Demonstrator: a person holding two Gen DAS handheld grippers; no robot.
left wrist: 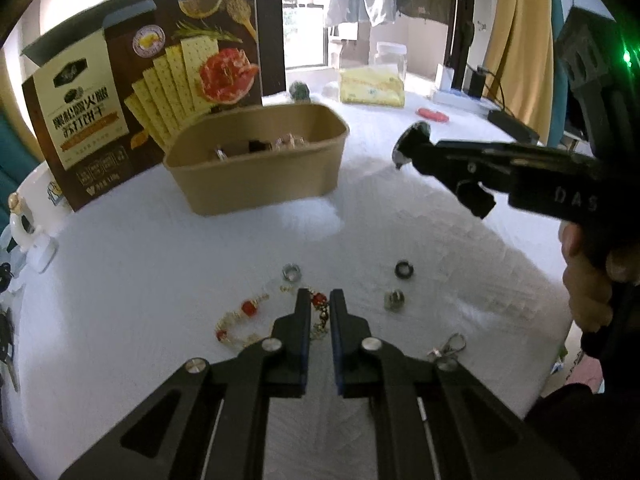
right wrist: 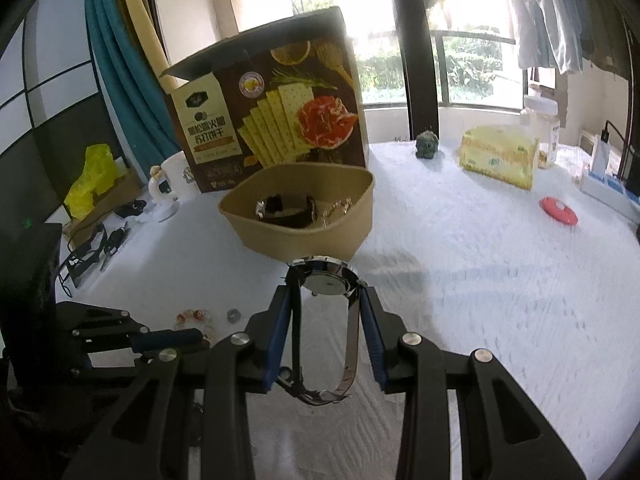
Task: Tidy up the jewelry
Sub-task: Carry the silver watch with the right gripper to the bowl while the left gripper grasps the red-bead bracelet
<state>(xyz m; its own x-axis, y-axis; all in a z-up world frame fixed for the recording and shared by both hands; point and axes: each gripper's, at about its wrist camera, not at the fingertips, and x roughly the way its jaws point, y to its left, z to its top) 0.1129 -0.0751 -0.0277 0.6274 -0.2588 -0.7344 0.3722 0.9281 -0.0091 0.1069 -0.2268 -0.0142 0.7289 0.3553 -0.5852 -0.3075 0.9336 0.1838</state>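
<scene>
Left gripper (left wrist: 320, 300) on bracelet (left wrist: 256, 314)

White-clothed table (left wrist: 160, 248), tan tub (left wrist: 256, 184), cracker box (left wrist: 132, 92), rings, beaded bracelet (left wrist: 240, 320).

Looked like a lived-in home: white-clothed table (right wrist: 480, 260) set beside a balcony window (right wrist: 472, 72), laundry (right wrist: 548, 20) hung to dry, teal curtain (right wrist: 112, 60) drawn back, cracker box (right wrist: 272, 120) and mug (right wrist: 178, 174) left out.
</scene>
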